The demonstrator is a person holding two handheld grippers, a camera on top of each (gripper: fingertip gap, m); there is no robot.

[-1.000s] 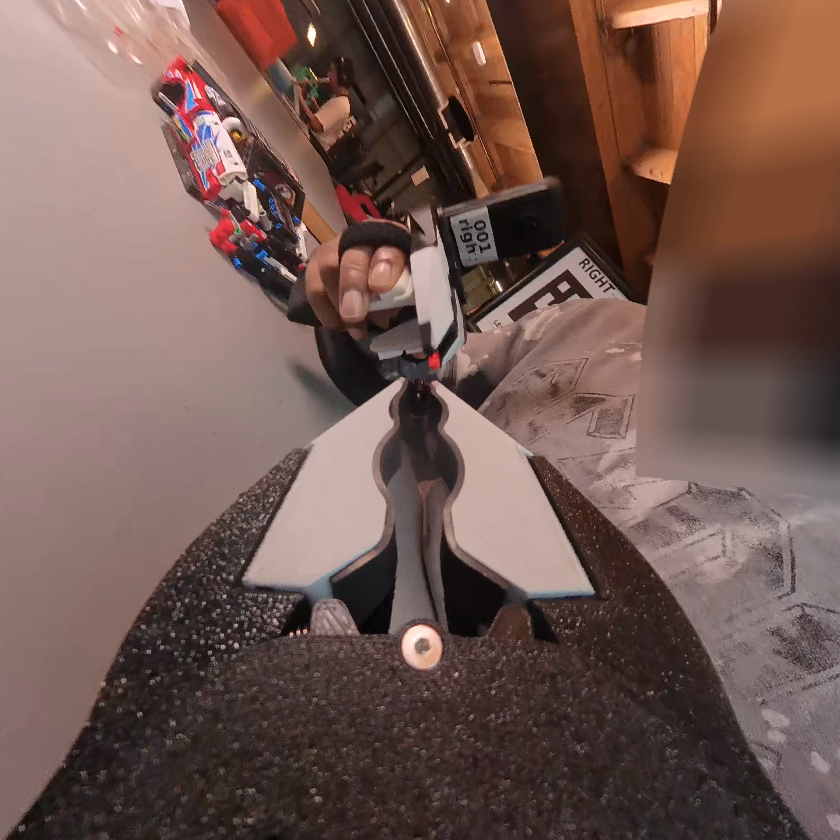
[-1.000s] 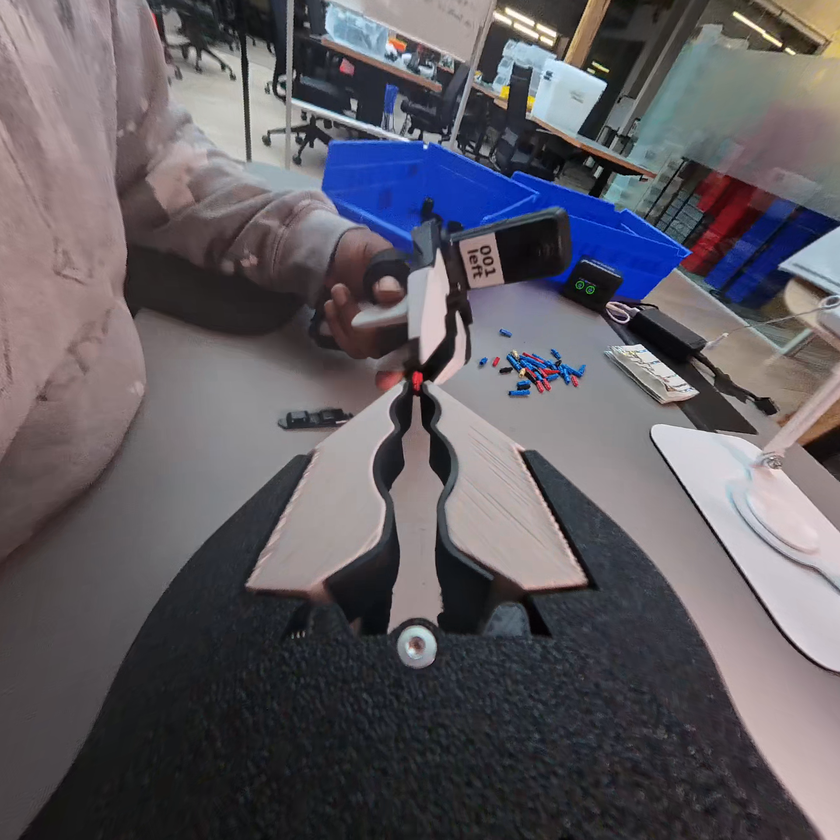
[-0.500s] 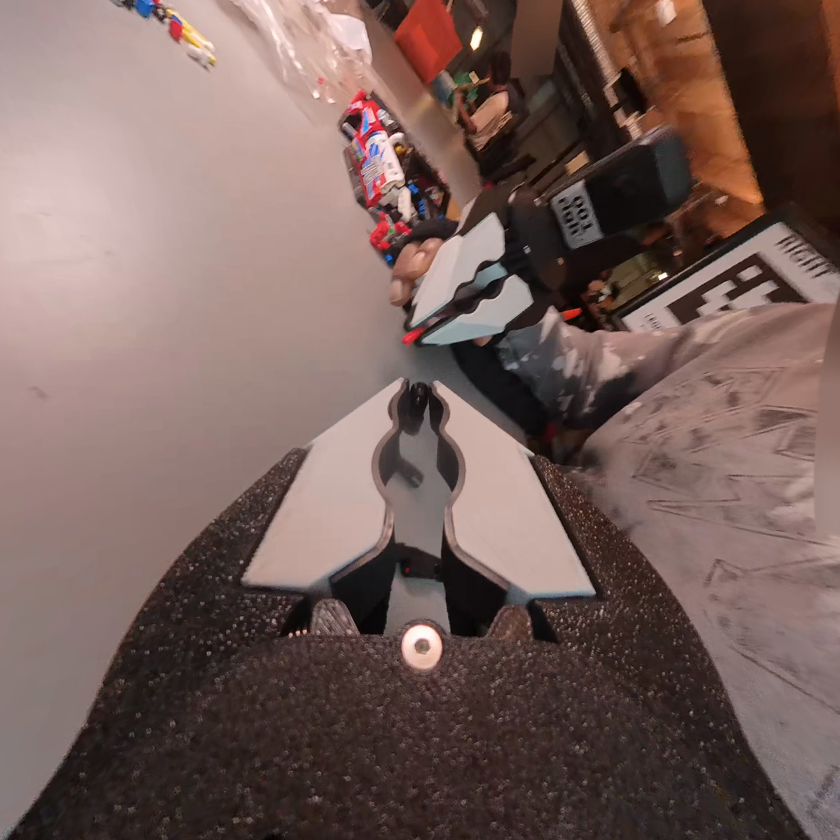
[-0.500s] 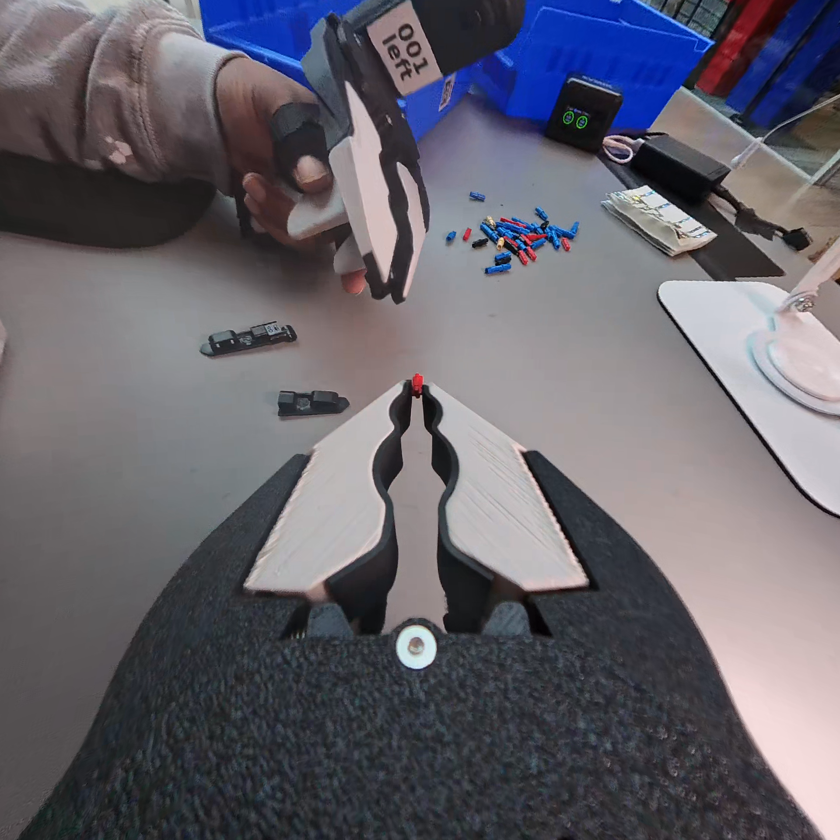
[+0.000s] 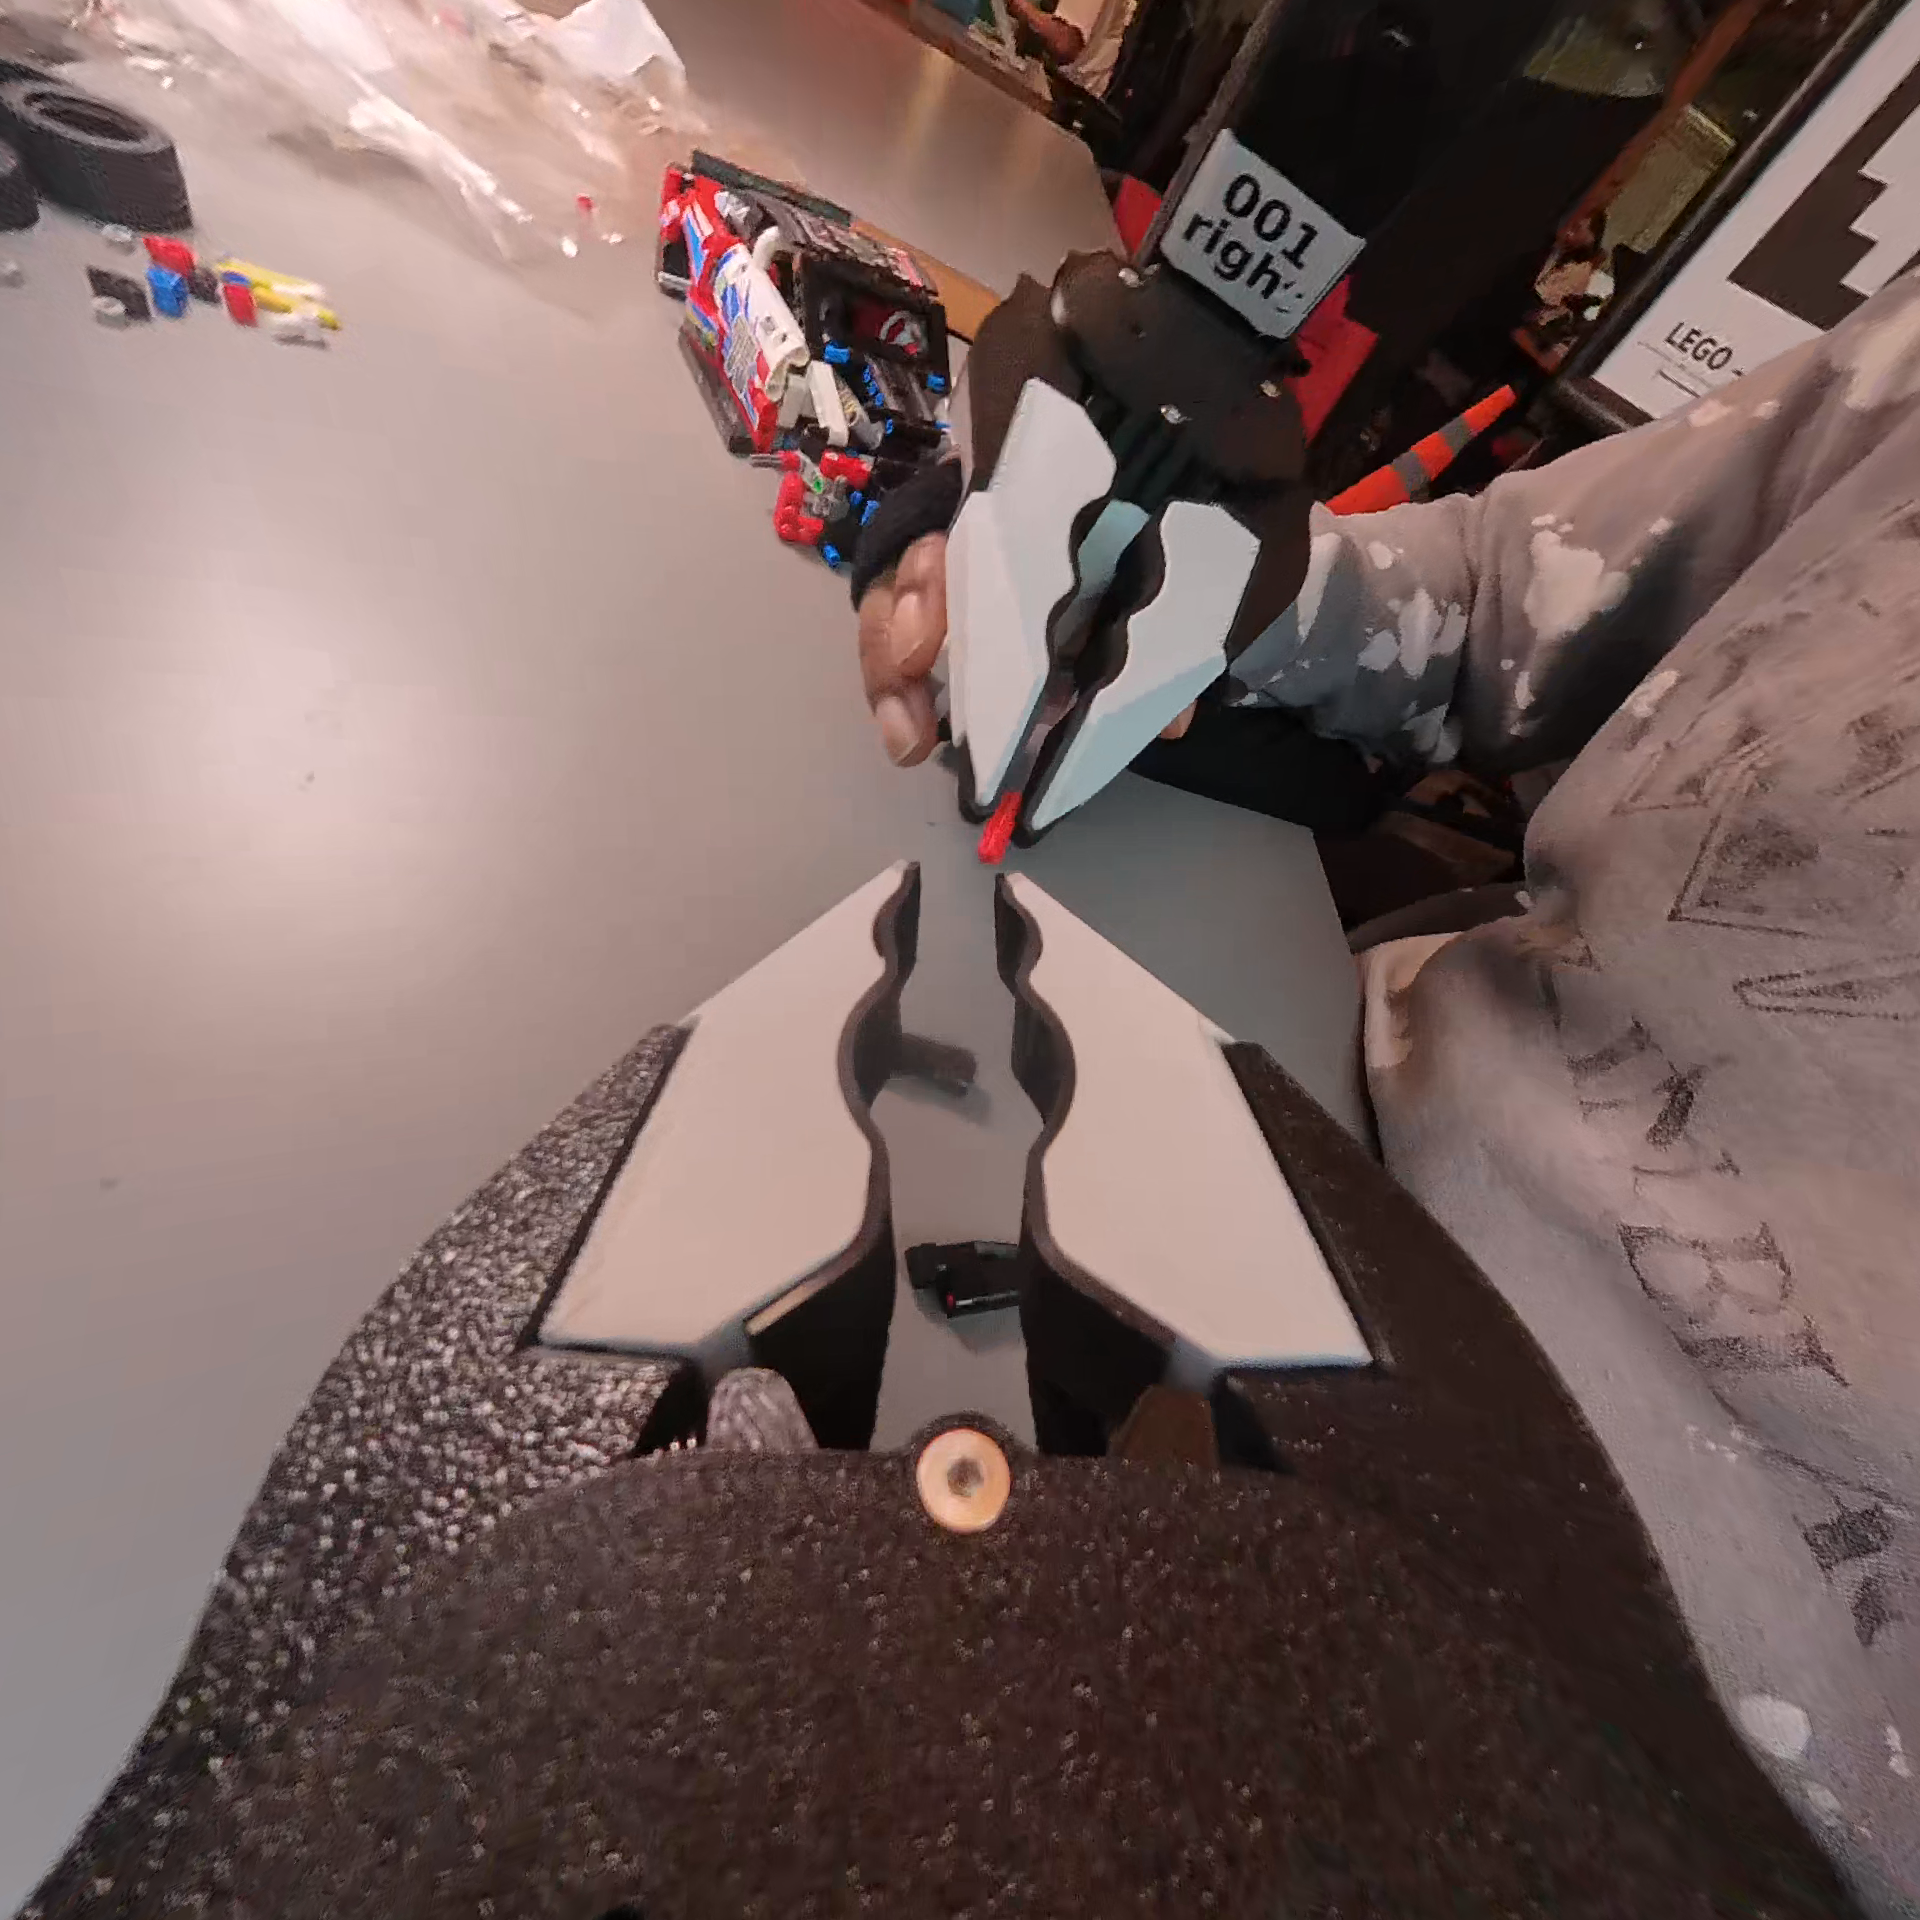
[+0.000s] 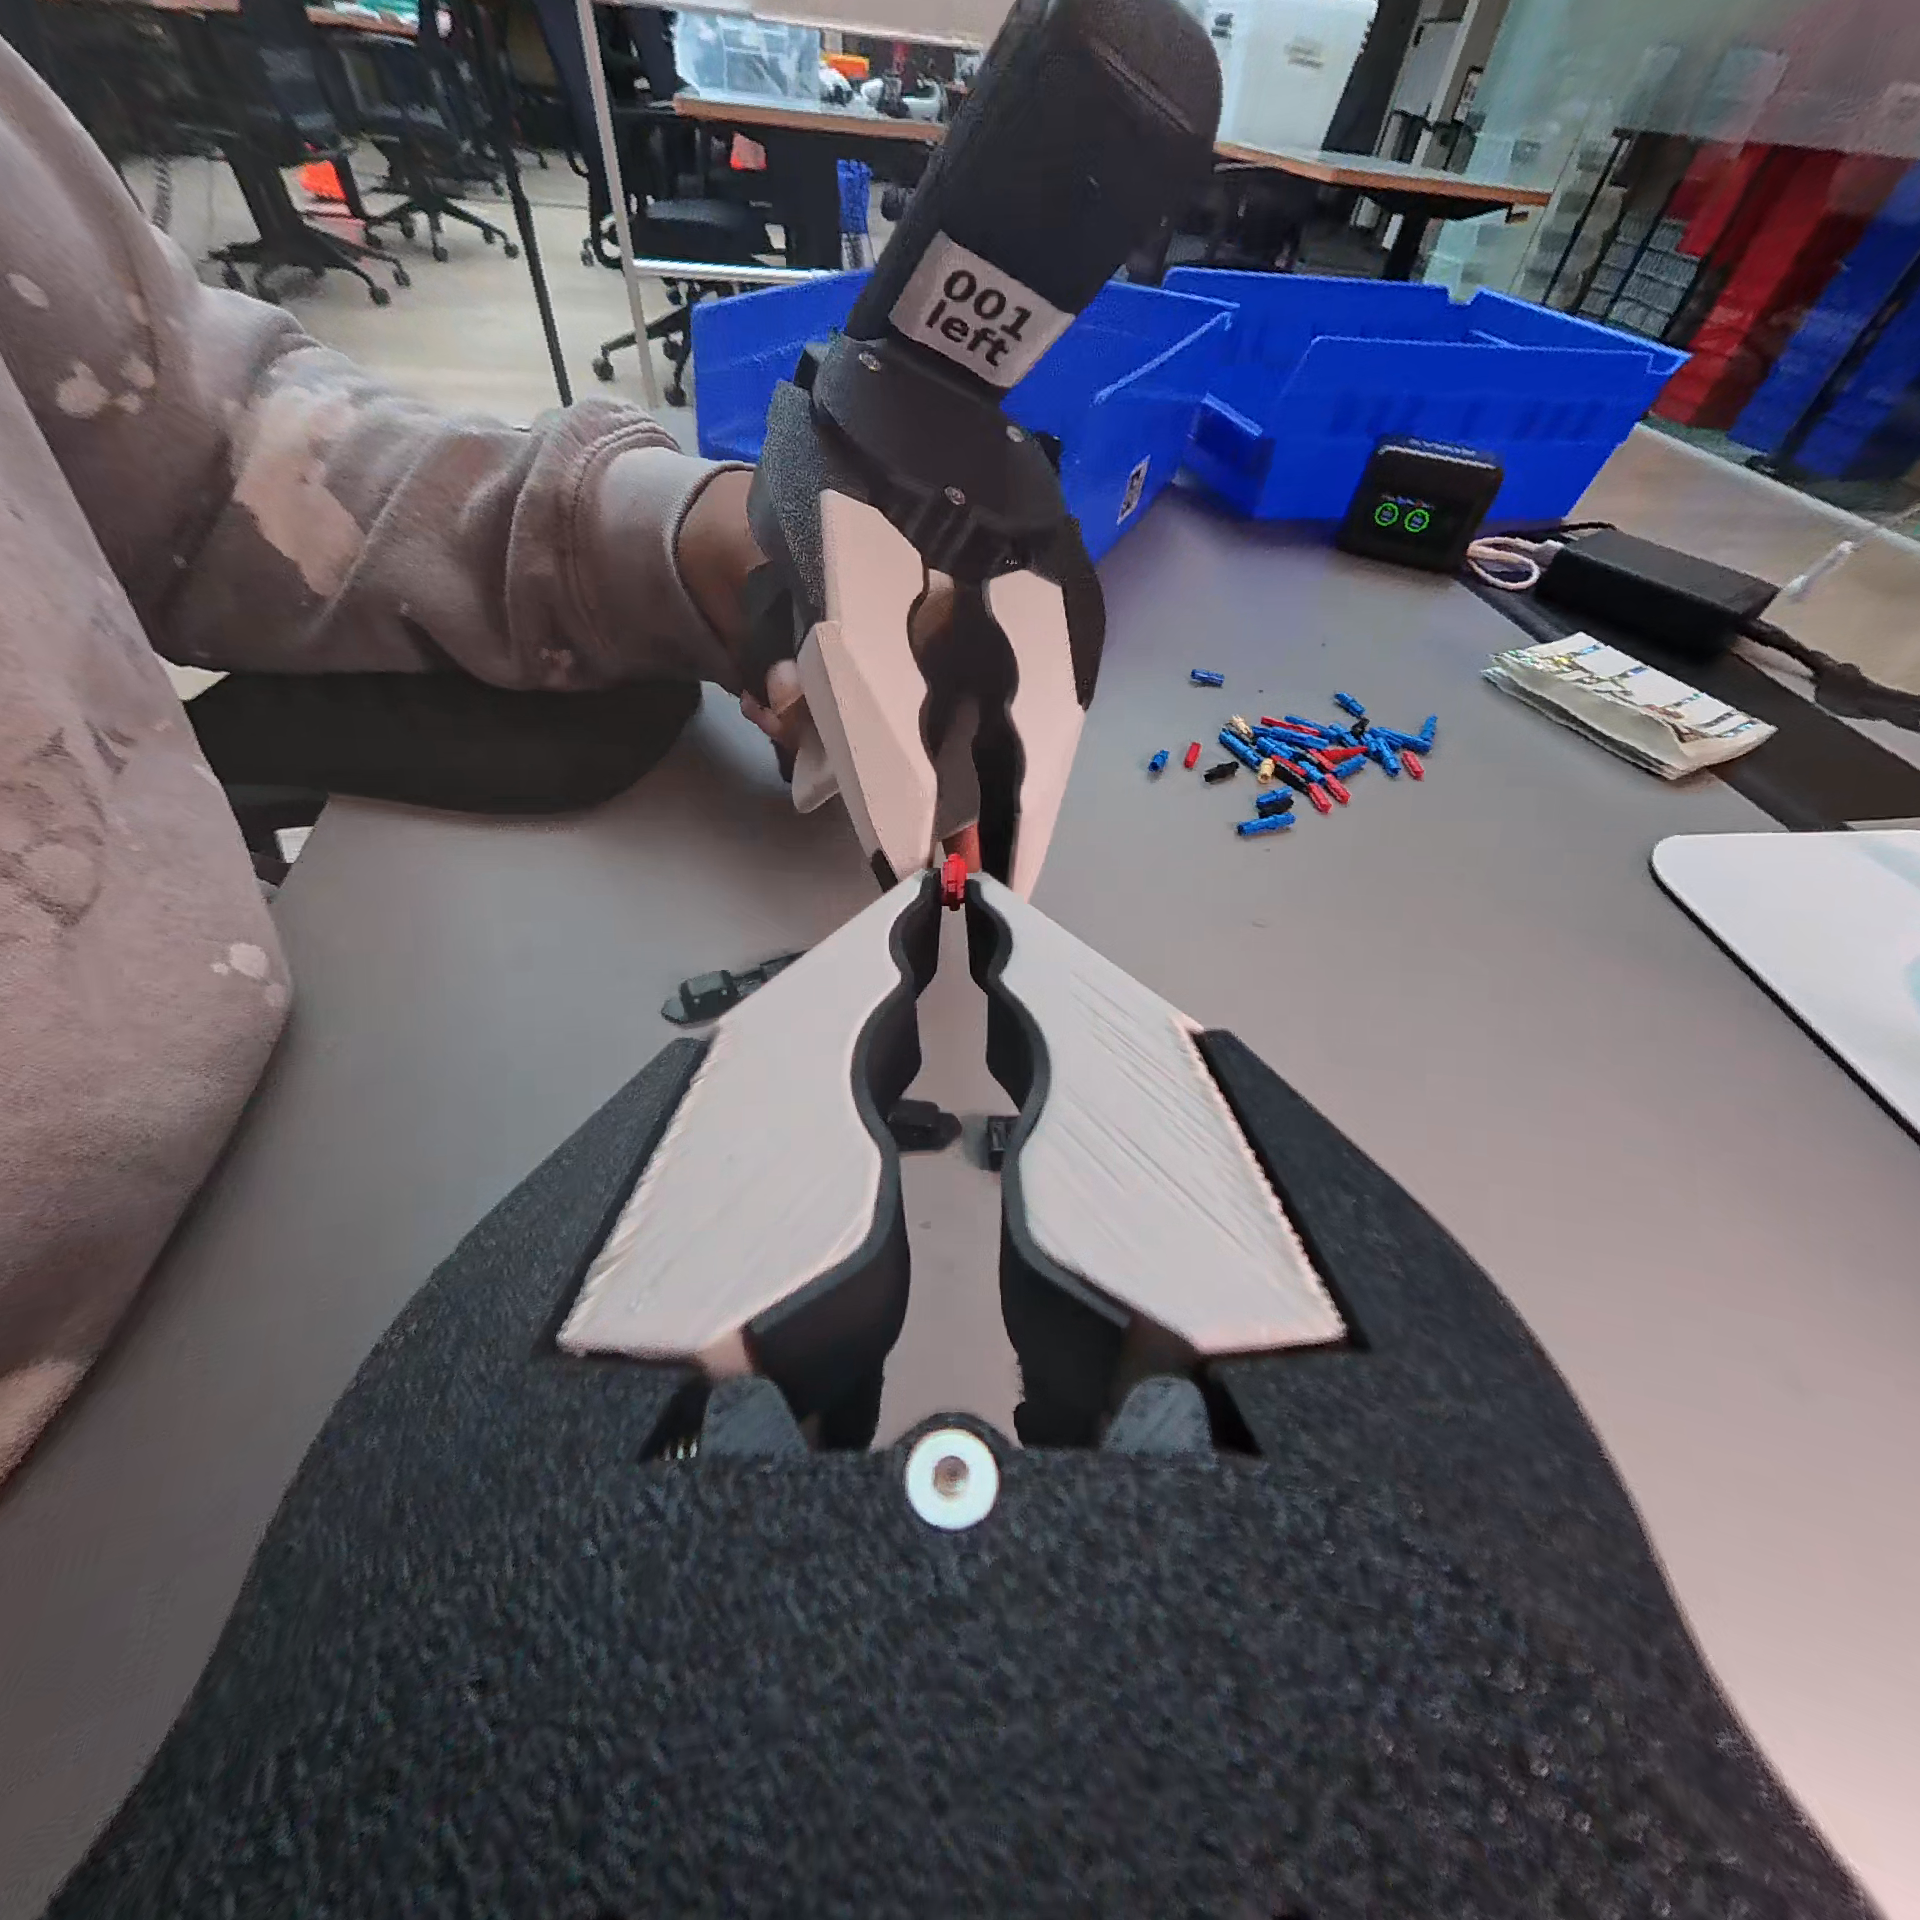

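Note:
My right gripper (image 6: 948, 888) is shut on a small red pin (image 6: 951, 878) held at its fingertips. It also shows in the left wrist view (image 5: 1000, 816), tips down, with the red pin (image 5: 995, 831) sticking out. My left gripper (image 5: 956, 883) is open a little and empty, just above the grey table (image 5: 364, 727), tip to tip with the right one. In the right wrist view the left gripper (image 6: 966, 831) points down right behind the pin. Small black pieces (image 5: 935, 1065) (image 5: 966, 1273) lie on the table under the left fingers; they also show in the right wrist view (image 6: 920, 1122) (image 6: 717, 987).
A pile of blue, red and black pins (image 6: 1309, 753) lies right of the grippers. Blue bins (image 6: 1455, 395), a small black device (image 6: 1418, 509), folded paper (image 6: 1621, 707) and a white pad (image 6: 1818, 935) stand beyond. A red toy car (image 5: 748, 322), tyres (image 5: 94, 156) and loose bricks (image 5: 208, 291) lie farther off. Both grippers' tips are close together, under 4 cm apart.
My left gripper held a small black piece at its tips and has now opened; it is empty. The grippers drew apart, then came tip to tip again lower over the table.

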